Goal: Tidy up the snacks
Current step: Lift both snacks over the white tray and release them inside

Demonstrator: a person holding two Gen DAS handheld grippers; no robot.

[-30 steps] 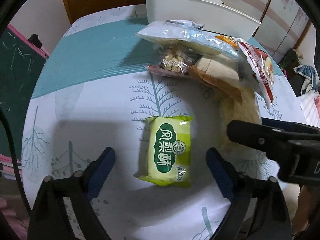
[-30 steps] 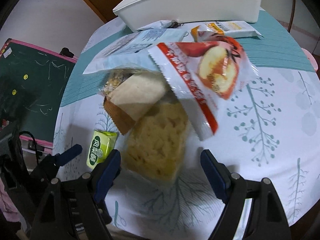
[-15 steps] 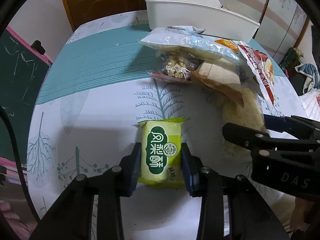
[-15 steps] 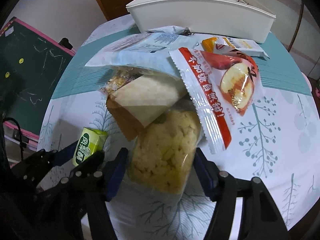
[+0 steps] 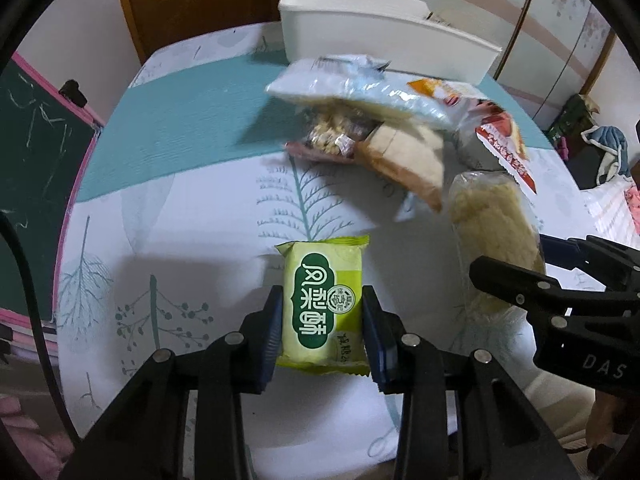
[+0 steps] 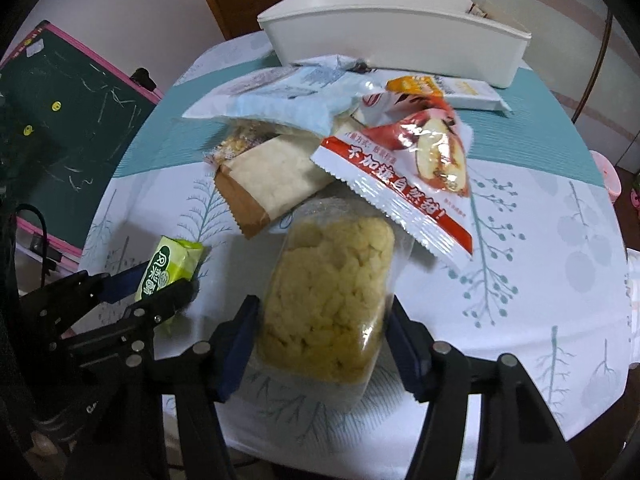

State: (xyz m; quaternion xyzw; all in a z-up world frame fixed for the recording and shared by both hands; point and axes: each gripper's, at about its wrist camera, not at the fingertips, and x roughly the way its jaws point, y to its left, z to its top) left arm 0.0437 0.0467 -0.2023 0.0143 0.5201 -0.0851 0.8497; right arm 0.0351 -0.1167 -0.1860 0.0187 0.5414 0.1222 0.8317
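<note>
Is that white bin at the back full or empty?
Cannot tell: both views show only the white bin's outer wall and rim, while the snack pile lies outside, in front.

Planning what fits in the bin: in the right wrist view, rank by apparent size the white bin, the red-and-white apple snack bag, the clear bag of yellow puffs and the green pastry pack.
1. white bin
2-3. red-and-white apple snack bag and clear bag of yellow puffs: alike, puffs nearer the camera, so unsure
4. green pastry pack, partly hidden by the left claw

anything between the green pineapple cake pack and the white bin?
Yes. In the left wrist view, bare tablecloth comes first beyond the green pineapple cake pack, then the heap of snack bags, which reaches to the white bin.
</note>
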